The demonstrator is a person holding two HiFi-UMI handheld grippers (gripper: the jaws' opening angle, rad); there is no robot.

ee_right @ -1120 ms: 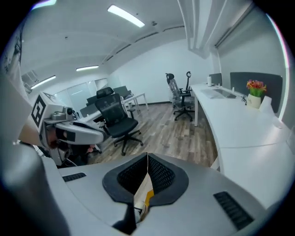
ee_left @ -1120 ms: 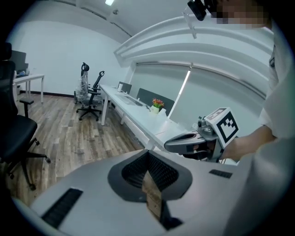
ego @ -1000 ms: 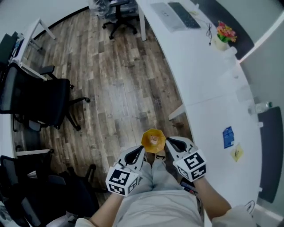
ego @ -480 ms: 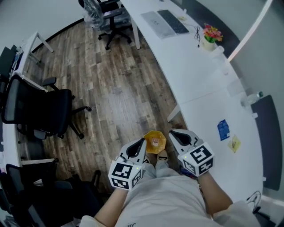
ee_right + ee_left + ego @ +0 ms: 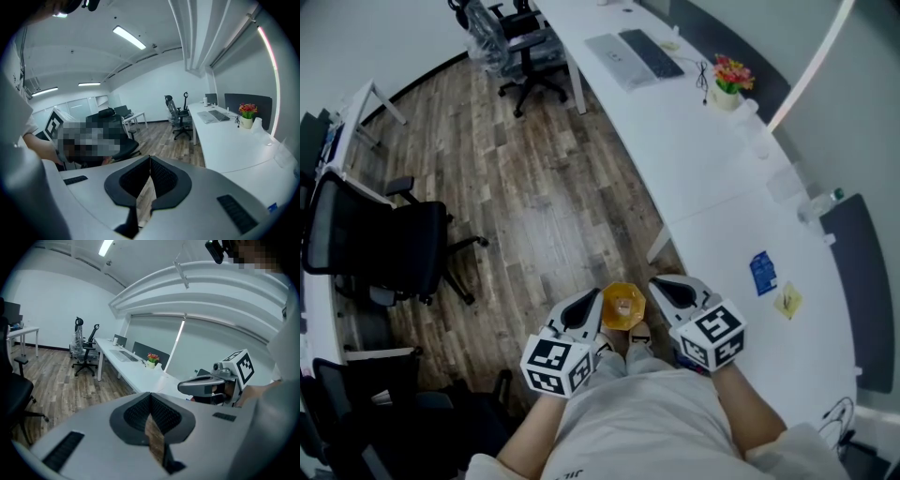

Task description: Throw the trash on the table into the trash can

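Your left tongs (image 5: 592, 300) and right tongs (image 5: 660, 285) both closed on nothing, flanking the orange trash can (image 5: 623, 307) by your feet, blue scrap (image 5: 760, 273) and yellow scrap (image 5: 787, 300) lying on the white surface (image 5: 722, 187)

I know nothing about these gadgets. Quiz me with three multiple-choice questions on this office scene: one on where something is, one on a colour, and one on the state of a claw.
1. Where does the orange bin stand?
A. on a chair seat
B. on the wooden floor by the person's feet
C. on a shelf

2. What colour is the scrap beside the yellow scrap on the white desk?
A. red
B. blue
C. black

3. How is the right claw?
A. wide open
B. clamped on a bottle
C. shut, empty

Answers: B, the head view shows it on the planks; B, it is plainly blue; C, its jaws meet with nothing between them.
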